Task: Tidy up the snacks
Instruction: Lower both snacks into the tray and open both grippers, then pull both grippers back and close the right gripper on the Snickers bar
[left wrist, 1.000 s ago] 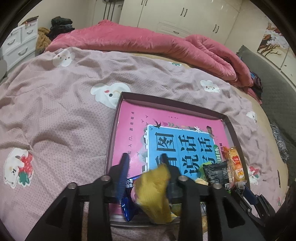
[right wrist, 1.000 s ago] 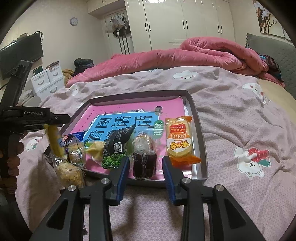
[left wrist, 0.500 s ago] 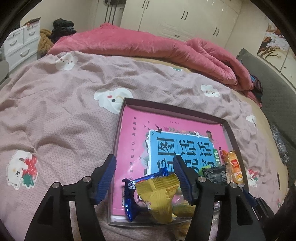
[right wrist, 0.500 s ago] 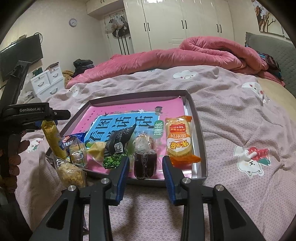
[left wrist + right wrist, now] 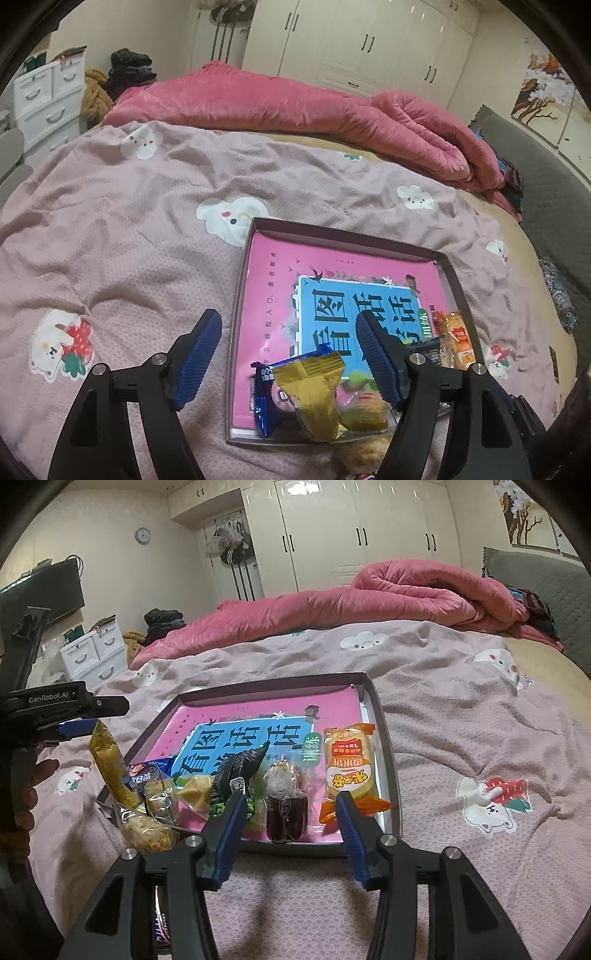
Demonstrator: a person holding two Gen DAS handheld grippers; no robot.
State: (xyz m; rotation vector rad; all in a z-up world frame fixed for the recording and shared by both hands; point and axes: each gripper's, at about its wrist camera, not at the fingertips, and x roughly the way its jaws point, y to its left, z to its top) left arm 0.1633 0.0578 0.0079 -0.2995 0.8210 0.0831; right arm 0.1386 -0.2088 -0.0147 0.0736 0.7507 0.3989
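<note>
1. Left tongs (image 5: 288, 350) have just been opening; now wide, yellow packet (image 5: 314, 398) released, leaning at tray (image 5: 351, 236) near-left corner.
2. Right tongs (image 5: 290, 806) have just been opening; narrow-to-medium gap, empty, before the dark jelly cup (image 5: 286, 818) at tray near edge.
3. Judgement: yellow packet placed; next pick pending.

light: dim warm indoor | glare: wardrobe doors (image 5: 354, 535) | edges: fisheye-warped

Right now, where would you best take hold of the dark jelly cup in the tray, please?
Probably across the dark jelly cup body, coming from the tray's near edge: it stands upright, directly ahead of the open right tongs, with gaps either side.
</note>
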